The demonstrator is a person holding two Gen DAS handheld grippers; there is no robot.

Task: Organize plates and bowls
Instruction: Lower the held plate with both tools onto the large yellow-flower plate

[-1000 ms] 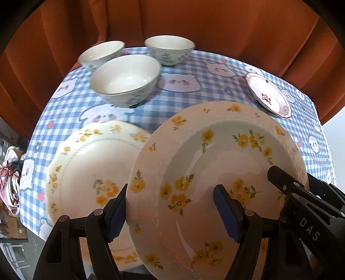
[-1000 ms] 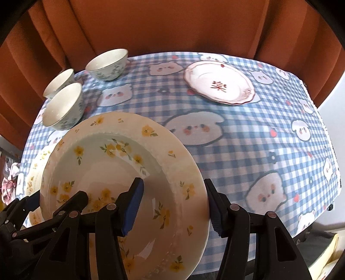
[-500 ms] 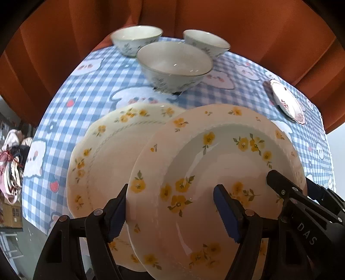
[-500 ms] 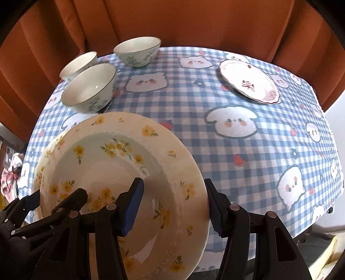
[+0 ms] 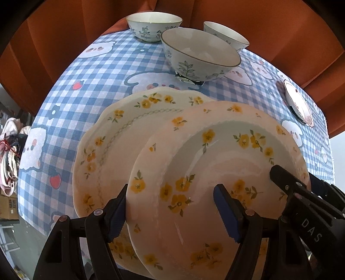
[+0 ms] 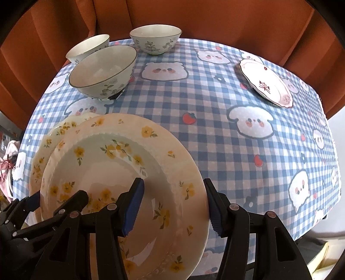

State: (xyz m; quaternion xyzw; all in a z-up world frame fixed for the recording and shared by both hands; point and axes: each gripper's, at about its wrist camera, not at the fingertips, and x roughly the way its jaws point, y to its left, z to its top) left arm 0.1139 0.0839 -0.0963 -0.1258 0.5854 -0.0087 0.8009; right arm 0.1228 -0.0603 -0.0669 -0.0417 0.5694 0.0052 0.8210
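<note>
lower plate (image 5: 112, 148) largely covered, near edge hidden

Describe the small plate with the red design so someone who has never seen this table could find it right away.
Start at the blue checked tablecloth and go to its far right side, away from the three bowls. The small plate lies there alone. Unlike the two yellow-flowered plates up front, it is whitish pink with a wavy rim and a red motif in its centre.

A home dining spot: a table (image 6: 215, 133) spread with a blue gingham cloth printed with cartoon animals and strawberries, floral plates (image 5: 129, 137) and leaf-patterned bowls (image 6: 103, 71) laid on it, rust-orange curtains (image 6: 215, 19) hanging behind, and household clutter (image 5: 8, 155) beside the table's edge.
</note>
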